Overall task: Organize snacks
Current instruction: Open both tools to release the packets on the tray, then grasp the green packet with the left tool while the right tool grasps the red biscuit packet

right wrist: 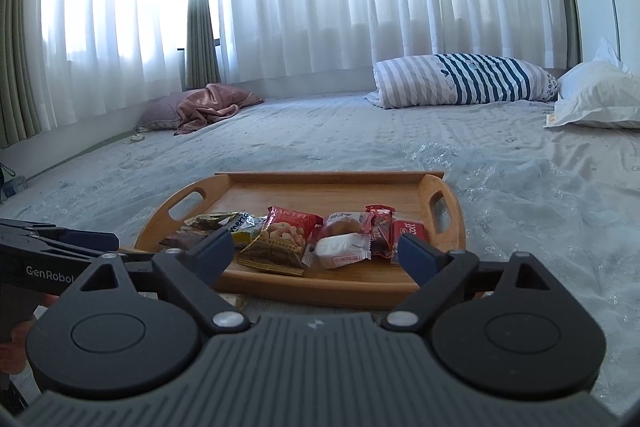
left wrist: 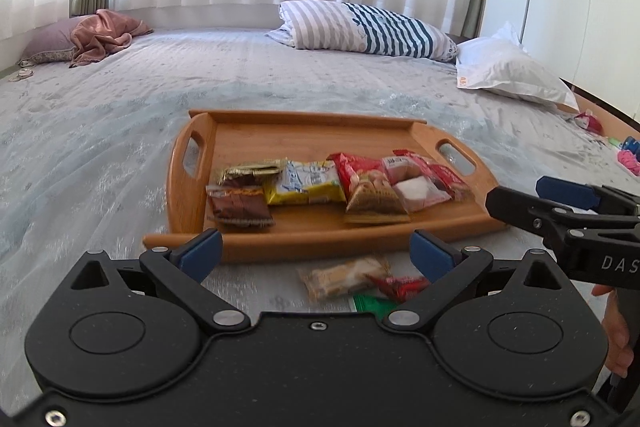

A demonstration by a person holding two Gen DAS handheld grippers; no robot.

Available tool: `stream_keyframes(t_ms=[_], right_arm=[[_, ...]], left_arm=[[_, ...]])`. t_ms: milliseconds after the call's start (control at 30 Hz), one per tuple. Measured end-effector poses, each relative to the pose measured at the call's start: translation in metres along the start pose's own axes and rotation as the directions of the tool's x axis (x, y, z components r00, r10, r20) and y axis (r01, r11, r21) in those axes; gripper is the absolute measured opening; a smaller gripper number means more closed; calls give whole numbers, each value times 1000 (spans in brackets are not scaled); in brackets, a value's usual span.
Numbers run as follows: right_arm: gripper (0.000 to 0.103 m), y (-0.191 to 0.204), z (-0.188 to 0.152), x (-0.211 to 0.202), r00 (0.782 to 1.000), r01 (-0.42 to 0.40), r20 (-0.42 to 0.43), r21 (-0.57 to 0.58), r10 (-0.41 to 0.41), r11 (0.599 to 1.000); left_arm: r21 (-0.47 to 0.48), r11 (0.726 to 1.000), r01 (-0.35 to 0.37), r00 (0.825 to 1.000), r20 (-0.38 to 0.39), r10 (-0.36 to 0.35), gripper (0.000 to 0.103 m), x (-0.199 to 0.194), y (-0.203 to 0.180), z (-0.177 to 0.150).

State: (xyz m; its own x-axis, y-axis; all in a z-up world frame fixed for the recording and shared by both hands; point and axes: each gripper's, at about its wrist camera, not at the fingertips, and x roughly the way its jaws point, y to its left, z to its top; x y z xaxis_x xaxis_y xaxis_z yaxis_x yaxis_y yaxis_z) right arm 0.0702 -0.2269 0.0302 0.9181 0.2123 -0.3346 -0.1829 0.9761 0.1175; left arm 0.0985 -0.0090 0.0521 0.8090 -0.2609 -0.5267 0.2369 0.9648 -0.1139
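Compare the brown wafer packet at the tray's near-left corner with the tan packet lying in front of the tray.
The brown wafer packet lies inside the wooden tray; the tan packet lies outside it on the bedspread. The brown one is dark, with a crimped serrated edge showing; the tan one is pale and looks blurred. Both lie flat, gripped by neither gripper.

Left claw (left wrist: 316, 253), right claw (right wrist: 316, 253): black bodies, blue pads, silver screws.
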Motion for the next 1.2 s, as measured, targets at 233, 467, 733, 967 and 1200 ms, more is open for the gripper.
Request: stream_keyframes(t_ms=[233, 467, 733, 967, 1200], right_arm=[[98, 1, -13, -10, 1000, 18, -11, -33, -19, 999], [98, -4, -26, -21, 999, 25, -44, -54, -28, 998], [98, 5, -53, -39, 996, 2, -90, -87, -10, 996], [103, 25, -77, -57, 995, -45, -96, -102, 35, 994], [103, 42, -95, -59, 997, 42, -60, -52, -45, 998]], left_arm=[[19, 1000, -22, 1000, 0, 22, 100, -14, -1, -17], [36, 999, -13, 1000, -22, 14, 101, -21, -4, -31], [21, 1000, 21, 998, -64, -19, 101, -17, -8, -40], [32, 995, 95, 992, -85, -92, 92, -8, -23, -33], [37, 993, 110, 986, -128, -105, 83, 18, -41, -38]])
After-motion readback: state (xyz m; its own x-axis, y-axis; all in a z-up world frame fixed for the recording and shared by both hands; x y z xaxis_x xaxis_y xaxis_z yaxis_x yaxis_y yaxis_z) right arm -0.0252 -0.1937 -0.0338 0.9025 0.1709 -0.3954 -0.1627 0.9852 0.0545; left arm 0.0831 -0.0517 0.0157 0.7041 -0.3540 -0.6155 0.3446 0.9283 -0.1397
